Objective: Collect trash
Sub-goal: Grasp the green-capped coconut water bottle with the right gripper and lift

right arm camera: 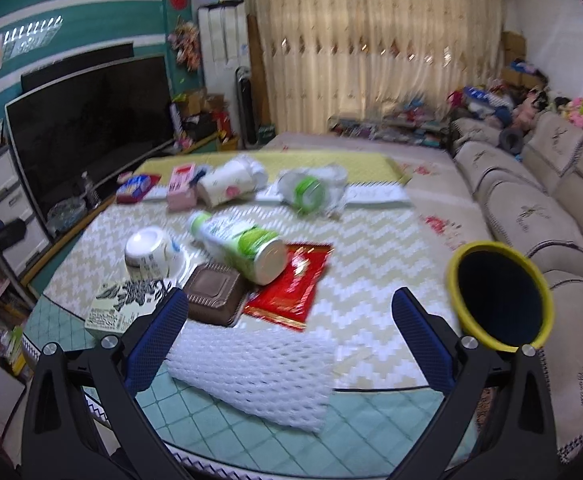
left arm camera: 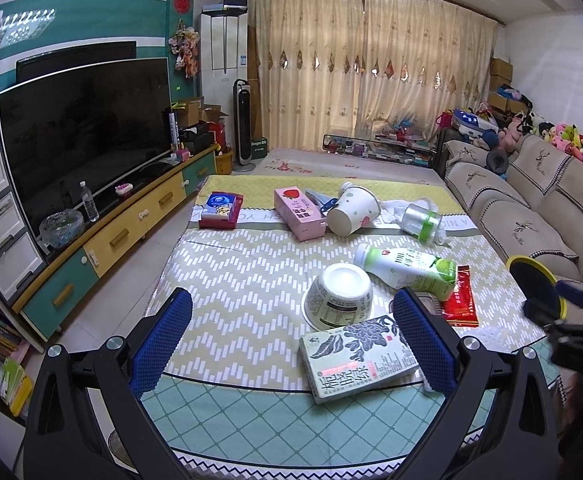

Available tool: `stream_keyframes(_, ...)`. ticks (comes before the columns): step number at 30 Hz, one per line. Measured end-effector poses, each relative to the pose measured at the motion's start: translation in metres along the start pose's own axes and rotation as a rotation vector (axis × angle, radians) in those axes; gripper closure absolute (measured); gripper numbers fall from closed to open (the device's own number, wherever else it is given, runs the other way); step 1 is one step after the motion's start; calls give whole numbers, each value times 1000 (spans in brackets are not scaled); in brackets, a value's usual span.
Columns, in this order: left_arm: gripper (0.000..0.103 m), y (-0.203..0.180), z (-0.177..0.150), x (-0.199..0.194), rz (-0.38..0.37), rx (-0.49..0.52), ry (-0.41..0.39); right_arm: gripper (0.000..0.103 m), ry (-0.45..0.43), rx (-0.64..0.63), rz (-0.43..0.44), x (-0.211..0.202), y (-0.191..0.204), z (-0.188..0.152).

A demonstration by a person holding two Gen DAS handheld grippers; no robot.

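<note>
Trash lies strewn across the table (right arm camera: 371,264): white foam netting (right arm camera: 251,376) nearest, green bottle (right arm camera: 239,248) propped on a red wrapper (right arm camera: 291,288); both grippers, left (left arm camera: 291,344) and right (right arm camera: 287,344), hover spread, empty; nudged, the bottle may roll.

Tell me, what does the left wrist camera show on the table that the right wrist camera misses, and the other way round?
Only the left wrist view shows the book's whole cover; the right view catches just its corner. Only the right wrist view shows the brown plastic container and the whole white foam netting, of which the left view catches only a scrap. Both show the white-and-green bottle lying on the red packet, the upturned paper bowl, the tipped paper cup, the pink carton, and the yellow-rimmed bin. Both pairs of tongs, left and right, are open and empty.
</note>
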State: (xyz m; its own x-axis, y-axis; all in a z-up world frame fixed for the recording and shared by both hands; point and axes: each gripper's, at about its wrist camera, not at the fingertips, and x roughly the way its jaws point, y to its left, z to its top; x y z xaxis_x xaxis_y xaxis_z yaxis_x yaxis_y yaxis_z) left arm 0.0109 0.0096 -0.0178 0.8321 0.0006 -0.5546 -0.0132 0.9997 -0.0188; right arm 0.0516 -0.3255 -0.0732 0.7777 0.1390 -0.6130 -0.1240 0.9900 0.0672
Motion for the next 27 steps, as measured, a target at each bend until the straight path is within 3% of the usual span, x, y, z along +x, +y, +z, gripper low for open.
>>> stream_keyframes(10,4,15,1,24,-2,-24,49,6,81,-112,55,102,16,29)
stream_keyframes(15,4,19,2,36,-4,-30,65,6,124,-213,85,134,21,40)
stream_keyframes(21,4,17,3,47,-16,-28,78,6,186,-251,187,164,19,46)
stream_keyframes(22,4,16,3,49,-19,-28,80,8,193,-247,199,167,18,47)
stream_keyframes(24,4,16,4,52,-22,-27,83,31,206,-240,225,170,17,48)
stream_keyframes(27,4,14,4,55,-25,-26,87,35,212,-234,241,170,17,49)
